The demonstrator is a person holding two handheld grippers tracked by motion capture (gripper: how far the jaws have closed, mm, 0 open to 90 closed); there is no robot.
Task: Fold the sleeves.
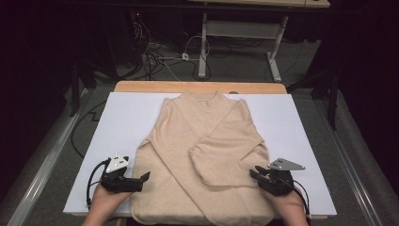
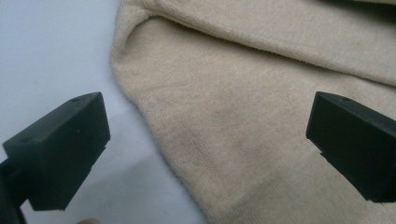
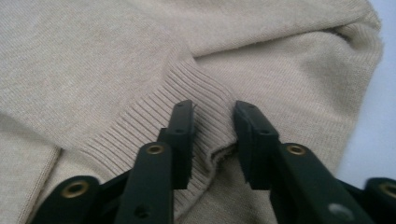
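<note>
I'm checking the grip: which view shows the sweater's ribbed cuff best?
The right gripper view: the ribbed cuff sits close-up between the right gripper jaws. High view shows it small; left gripper view shows plain knit.

Right claw (image 3: 212, 140): its two black jaws are rising from the bottom edge, standing a narrow gap apart.
Ribbed cuff (image 3: 187, 93): it is lying between the jaws, bunching slightly where they are straddling it; whether they are pinching it is unclear.
Beige sweater (image 3: 84, 56): it is spreading flat, with folds crossing at upper right.
Tabletop (image 3: 378, 116): a pale strip is showing along the right edge.
</note>
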